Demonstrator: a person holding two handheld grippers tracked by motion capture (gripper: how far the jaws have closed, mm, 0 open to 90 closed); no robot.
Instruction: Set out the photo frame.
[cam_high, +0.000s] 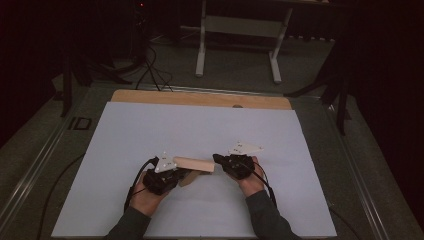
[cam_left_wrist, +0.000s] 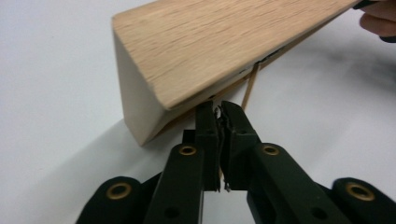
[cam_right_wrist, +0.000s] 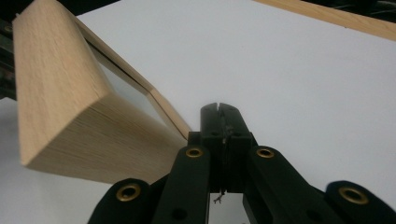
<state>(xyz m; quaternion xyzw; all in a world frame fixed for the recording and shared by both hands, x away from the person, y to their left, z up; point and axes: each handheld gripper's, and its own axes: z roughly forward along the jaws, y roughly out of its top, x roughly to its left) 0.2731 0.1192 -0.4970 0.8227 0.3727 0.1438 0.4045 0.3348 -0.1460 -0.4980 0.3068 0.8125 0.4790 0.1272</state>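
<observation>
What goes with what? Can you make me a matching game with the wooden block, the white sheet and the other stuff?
Things:
1. wooden block
2. left hand-held gripper
3. white sheet
4. wooden strip

Descriptions:
A. white, spread out flat
B. black, jaws shut
C. brown, thin, along the far edge
D. pale, thick, right by the jaws

Pairs: 1-D, 2-B, 3-A, 4-C
</observation>
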